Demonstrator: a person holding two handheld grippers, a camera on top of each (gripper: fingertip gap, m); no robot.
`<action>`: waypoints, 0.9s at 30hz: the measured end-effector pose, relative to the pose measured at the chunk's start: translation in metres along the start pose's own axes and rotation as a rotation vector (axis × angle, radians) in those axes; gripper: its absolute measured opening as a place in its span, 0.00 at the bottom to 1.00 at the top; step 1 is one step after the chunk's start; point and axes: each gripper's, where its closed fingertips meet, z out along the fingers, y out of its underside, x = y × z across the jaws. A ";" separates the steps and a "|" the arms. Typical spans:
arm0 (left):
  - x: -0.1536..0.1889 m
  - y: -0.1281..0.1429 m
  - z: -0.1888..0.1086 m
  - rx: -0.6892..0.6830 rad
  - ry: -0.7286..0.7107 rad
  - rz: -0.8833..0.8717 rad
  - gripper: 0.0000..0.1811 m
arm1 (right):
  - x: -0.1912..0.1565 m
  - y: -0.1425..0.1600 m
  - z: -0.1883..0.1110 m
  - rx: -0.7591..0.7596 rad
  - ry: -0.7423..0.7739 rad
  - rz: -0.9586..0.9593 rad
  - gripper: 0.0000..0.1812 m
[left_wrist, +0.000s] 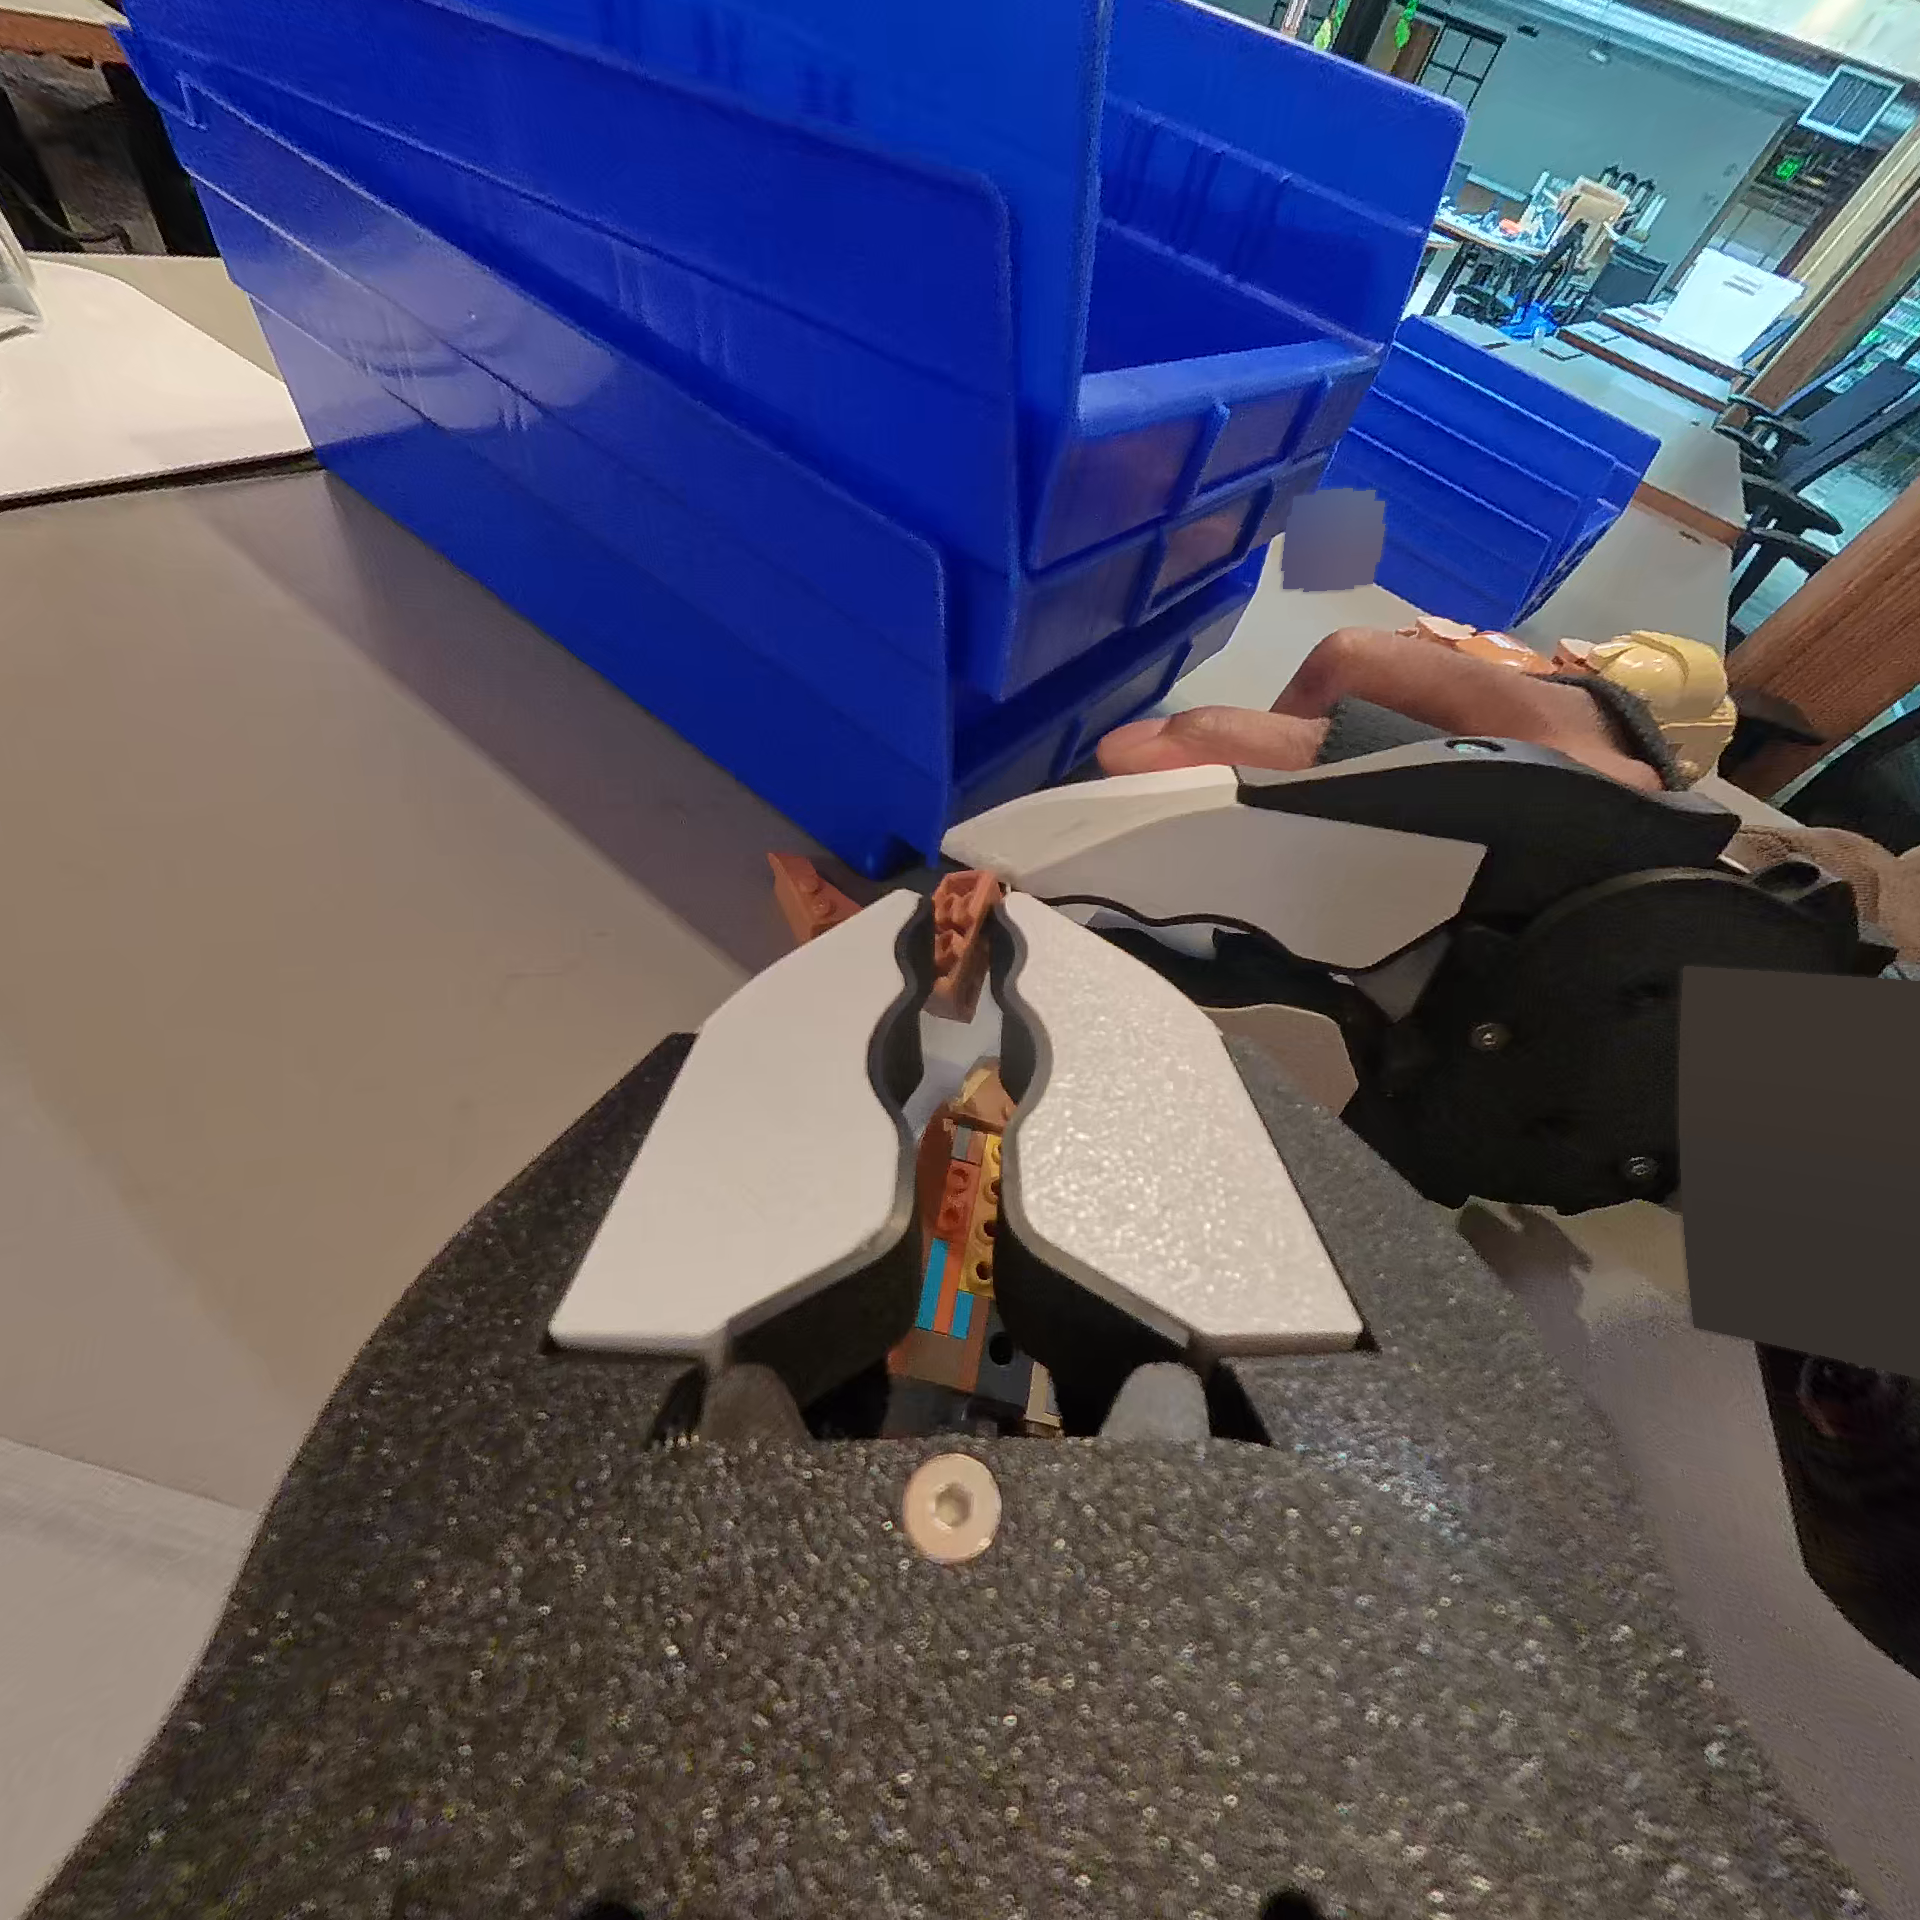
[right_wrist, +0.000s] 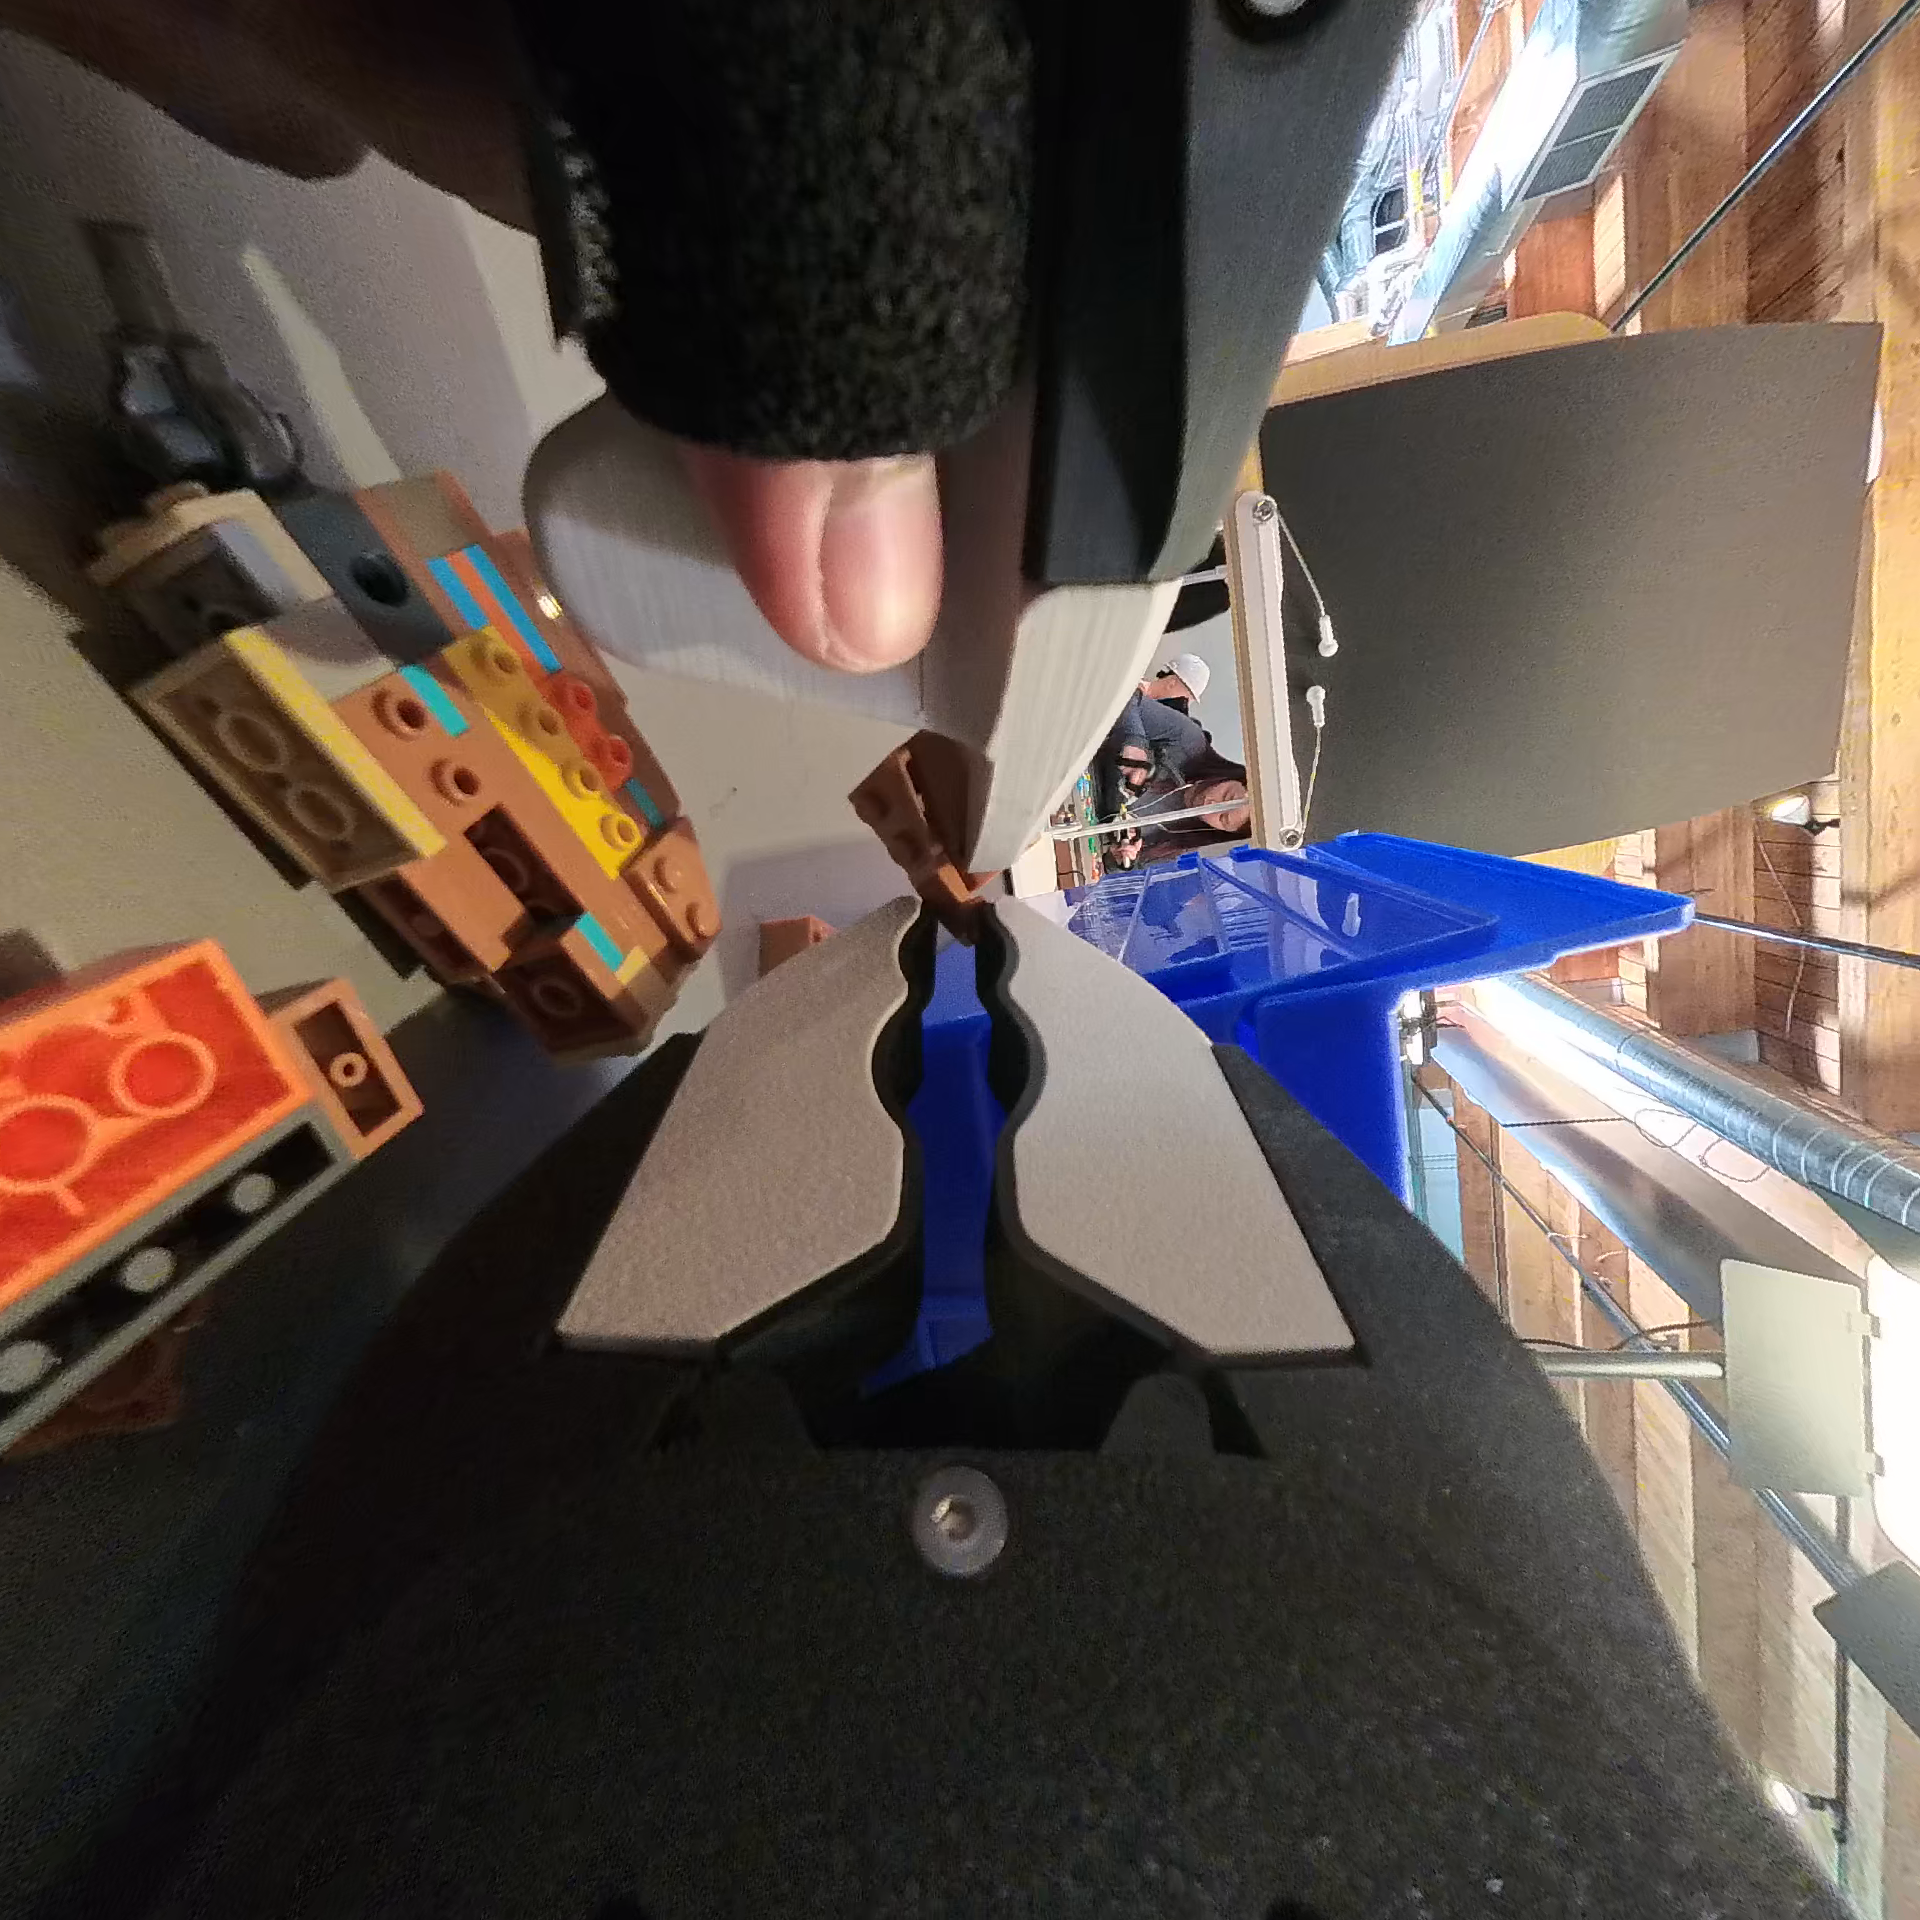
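Left gripper (left_wrist: 961, 914) pinches small brown brick (left_wrist: 958, 951) upright at its tips — right gripper (right_wrist: 958, 914), jaws nrly closed, grips brick's end (right_wrist: 951, 888) from opp. side.

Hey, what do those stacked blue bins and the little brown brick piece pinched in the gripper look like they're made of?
The blue bins look like moulded hard plastic with a glossy finish: they show light reflections, thin walls and ribbed fronts. The brown brick piece, clamped in the left gripper and touched by the right gripper, looks like rigid toy-brick plastic with a smooth, slightly satin surface and moulded studs.
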 end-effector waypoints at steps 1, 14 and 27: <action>0.000 0.000 0.000 0.000 0.003 -0.007 0.05 | 0.000 0.000 0.000 0.002 0.000 0.003 0.04; -0.024 -0.010 -0.010 0.067 -0.028 -0.081 0.04 | -0.004 -0.004 -0.004 0.025 -0.019 0.048 0.03; -0.015 -0.009 -0.007 0.053 0.052 -0.074 0.05 | 0.127 0.006 -0.033 0.101 0.450 0.163 0.03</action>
